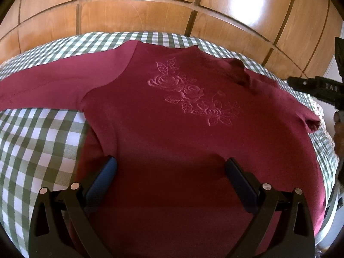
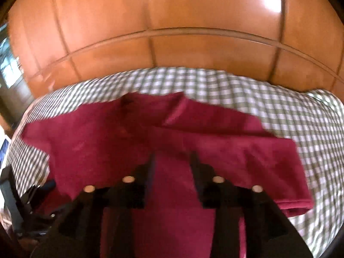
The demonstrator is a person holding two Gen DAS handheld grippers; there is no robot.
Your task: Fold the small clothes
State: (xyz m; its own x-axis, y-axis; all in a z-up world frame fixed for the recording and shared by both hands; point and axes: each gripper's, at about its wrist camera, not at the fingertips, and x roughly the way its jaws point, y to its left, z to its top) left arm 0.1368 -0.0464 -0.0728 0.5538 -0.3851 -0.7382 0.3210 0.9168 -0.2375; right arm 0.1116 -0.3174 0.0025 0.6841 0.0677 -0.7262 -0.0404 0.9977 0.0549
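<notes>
A dark red long-sleeved top (image 1: 172, 116) with embroidered roses lies flat on a green-and-white checked cloth (image 1: 38, 142). My left gripper (image 1: 172, 168) hovers low over its lower body, open, with nothing between the fingers. One sleeve stretches out to the left in the left wrist view. In the blurred right wrist view the top (image 2: 103, 142) has its other sleeve (image 2: 247, 150) folded across the body. My right gripper (image 2: 173, 161) stands above the cloth, jaws partly apart and holding nothing. It also shows at the right edge of the left wrist view as my right gripper (image 1: 294, 82).
Glossy wooden panels (image 1: 150, 15) rise right behind the checked cloth. The cloth's far edge (image 2: 215, 79) meets them. A hand (image 1: 338, 133) shows at the right edge. A window or bright opening (image 2: 8, 68) lies far left.
</notes>
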